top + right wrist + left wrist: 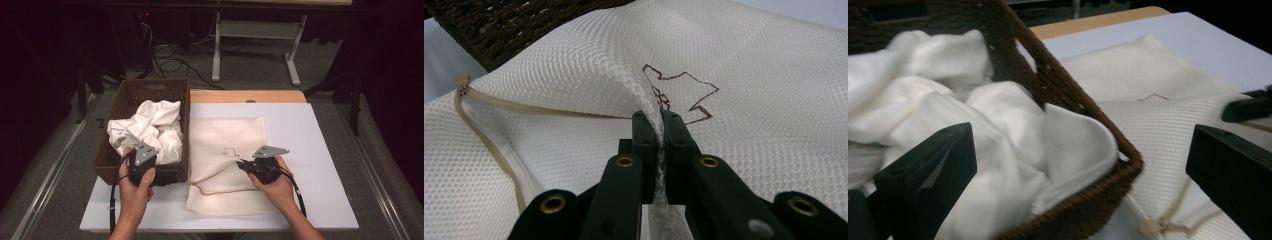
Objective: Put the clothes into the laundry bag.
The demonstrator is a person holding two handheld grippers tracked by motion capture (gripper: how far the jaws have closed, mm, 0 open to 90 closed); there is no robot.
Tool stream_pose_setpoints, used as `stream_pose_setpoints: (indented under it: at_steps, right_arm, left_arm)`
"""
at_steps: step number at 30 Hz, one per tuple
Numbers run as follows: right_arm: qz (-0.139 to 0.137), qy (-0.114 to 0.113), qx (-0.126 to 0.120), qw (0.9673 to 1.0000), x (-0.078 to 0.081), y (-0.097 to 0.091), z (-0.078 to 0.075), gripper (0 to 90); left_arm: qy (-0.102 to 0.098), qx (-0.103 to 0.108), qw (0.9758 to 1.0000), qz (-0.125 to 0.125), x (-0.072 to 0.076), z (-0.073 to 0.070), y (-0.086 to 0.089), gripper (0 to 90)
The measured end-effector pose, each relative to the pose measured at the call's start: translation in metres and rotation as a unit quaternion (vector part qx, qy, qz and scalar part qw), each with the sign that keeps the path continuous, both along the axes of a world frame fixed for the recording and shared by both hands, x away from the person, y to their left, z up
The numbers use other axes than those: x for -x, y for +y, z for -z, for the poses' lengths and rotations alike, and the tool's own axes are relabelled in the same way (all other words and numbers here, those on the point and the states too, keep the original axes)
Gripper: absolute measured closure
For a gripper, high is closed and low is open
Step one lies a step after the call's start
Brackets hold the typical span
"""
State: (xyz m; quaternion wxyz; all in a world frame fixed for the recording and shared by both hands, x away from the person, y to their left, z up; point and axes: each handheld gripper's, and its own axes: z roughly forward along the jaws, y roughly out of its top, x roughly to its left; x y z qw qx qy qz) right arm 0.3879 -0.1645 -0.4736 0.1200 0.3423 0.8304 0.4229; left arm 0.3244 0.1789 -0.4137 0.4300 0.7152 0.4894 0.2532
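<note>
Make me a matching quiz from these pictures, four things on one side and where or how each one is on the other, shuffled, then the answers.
Things:
1. mesh bag
2. basket
3. white cloths
4. left gripper

States:
A. jaws open, nothing between them
B. piled inside the basket
C. flat on the table, a fold pinched by the right gripper
D. brown wicker, at the table's left edge

Pairs: 1-C, 2-D, 3-B, 4-A
</note>
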Motion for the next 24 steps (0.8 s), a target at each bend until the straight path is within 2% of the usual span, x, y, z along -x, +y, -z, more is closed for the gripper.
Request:
stream_pose_setpoints:
  at_steps: [1,5,8,12,19,24]
  right_arm:
    - [-0.001,-0.001,0.0,1.0,0.0,0.0,0.0,87.4]
    - [-0.001,0.003,0.0,1.0,0.0,0.001,0.0,87.3]
    - [-0.005,0.0,0.001,1.0,0.0,0.001,0.0,87.3]
    - [-0.007,0.001,0.001,1.0,0.0,0.001,0.0,87.3]
    - [-0.009,0.001,0.001,1.0,0.0,0.001,0.0,87.3]
    - [-0.011,0.001,-0.003,0.9999,0.0,-0.001,0.001,87.3]
  left_arm:
    - [0.0,-0.008,0.9999,-0.006,-0.005,-0.001,0.002,0.2]
    - [0.012,-0.018,0.9996,-0.017,-0.022,0.0,0.008,0.2]
    - [0.017,-0.015,0.9995,-0.021,-0.032,-0.001,0.011,0.2]
    - [0.007,-0.014,0.9994,-0.032,-0.043,-0.002,0.015,0.2]
    - [0.023,-0.013,0.998,-0.057,-0.069,-0.003,0.026,0.2]
    - [0.024,-0.013,0.9968,-0.075,-0.083,-0.004,0.033,0.2]
